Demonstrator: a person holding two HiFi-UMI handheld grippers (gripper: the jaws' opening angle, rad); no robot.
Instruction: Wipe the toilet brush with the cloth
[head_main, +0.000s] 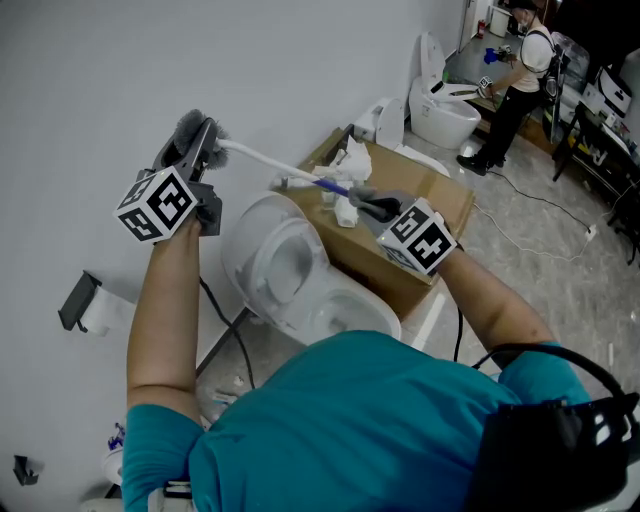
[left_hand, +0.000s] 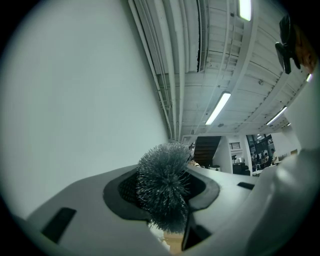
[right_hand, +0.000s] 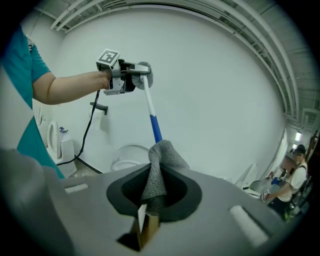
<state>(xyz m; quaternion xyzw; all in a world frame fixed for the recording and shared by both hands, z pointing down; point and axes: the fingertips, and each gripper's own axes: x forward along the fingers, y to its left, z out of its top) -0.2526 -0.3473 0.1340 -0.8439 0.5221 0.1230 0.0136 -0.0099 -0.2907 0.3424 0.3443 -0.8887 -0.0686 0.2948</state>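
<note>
Toilet brush held in the air over the bowl, cloth at its handle.

The left gripper (head_main: 196, 136) has its jaws partly apart, clamped on the grey bristle head of the white-handled toilet brush (head_main: 260, 157), which slants down to the right gripper (head_main: 372, 208). That gripper's jaws are pinched tight on a grey knitted cloth (right_hand: 160, 167), whose bunched top meets the blue part of the handle. Both grippers' cubes carry black-and-white square markers, the only print I can make out. The plain white wall (head_main: 90, 90) stands close behind the left gripper. The white toilet (head_main: 262, 232) sits beneath the brush and an open brown cardboard box (head_main: 445, 195) just behind the right gripper. The grey floor (head_main: 540, 260) beyond lies open, crossed by a thin cable (head_main: 535, 197).
</note>
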